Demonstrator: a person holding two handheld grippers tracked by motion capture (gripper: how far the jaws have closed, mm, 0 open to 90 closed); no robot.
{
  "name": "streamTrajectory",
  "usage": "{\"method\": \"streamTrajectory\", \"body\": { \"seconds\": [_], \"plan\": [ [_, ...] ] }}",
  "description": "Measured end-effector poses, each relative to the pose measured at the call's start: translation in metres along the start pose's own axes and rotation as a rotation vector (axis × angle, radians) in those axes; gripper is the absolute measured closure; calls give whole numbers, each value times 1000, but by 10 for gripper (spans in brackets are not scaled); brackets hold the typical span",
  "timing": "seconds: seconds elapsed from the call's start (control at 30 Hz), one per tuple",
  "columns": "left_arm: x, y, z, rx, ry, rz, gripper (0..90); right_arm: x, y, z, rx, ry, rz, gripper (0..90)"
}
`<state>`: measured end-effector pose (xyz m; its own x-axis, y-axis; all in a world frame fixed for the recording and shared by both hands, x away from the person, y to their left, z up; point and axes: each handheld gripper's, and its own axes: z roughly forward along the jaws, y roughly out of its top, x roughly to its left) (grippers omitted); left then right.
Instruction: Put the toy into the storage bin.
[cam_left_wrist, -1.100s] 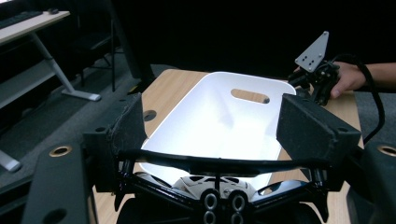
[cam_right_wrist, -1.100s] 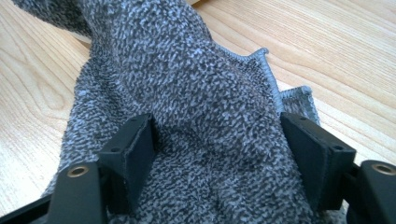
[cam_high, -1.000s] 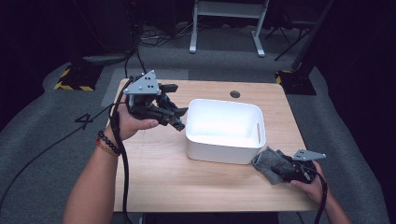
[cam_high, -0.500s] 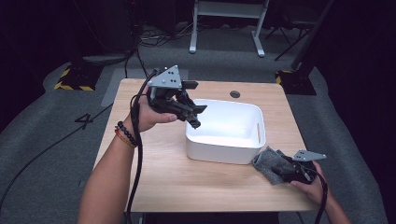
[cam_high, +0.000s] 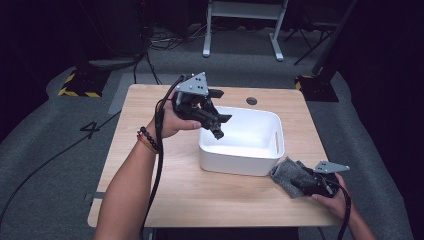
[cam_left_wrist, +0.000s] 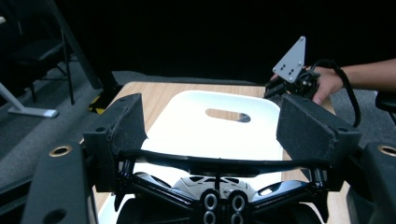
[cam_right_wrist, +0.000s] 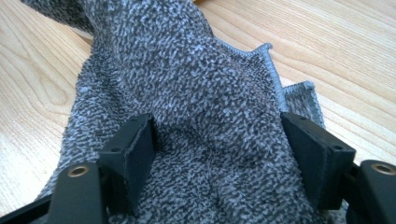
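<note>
Dark floor surrounds a wooden table (cam_high: 150, 200) carrying a white bin (cam_high: 243, 150), with a grey cloth (cam_high: 286, 172) lying just beside its near right corner. Over the bin's left rim the left gripper (cam_high: 216, 124) hangs with jaws wide and empty, while the right gripper (cam_high: 306, 183) straddles the cloth, jaws spread on either side. Judging by this, a cloth pickup is in hand; next, the right jaws must pinch a fold.

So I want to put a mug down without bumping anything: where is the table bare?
Bare wood runs along the table's left edge and the near edge in front of the white bin; the person's left forearm hangs over part of it. It is crowded at the near right corner, where the right claw sits open on the grey cloth beside the bin.
</note>
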<state>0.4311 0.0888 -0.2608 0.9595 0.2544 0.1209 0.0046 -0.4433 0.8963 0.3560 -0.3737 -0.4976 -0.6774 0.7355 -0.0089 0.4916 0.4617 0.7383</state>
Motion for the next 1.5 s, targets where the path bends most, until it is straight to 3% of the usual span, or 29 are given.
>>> {"method": "streamTrajectory", "body": {
  "seconds": [1.0,1.5],
  "plan": [
    [17,-54,49,114,-50,-41,244,0,-1,0,-2,5,6,283],
    [18,-85,62,163,-80,-66,244,0,-1,0,-3,9,7,283]
  ]
}}
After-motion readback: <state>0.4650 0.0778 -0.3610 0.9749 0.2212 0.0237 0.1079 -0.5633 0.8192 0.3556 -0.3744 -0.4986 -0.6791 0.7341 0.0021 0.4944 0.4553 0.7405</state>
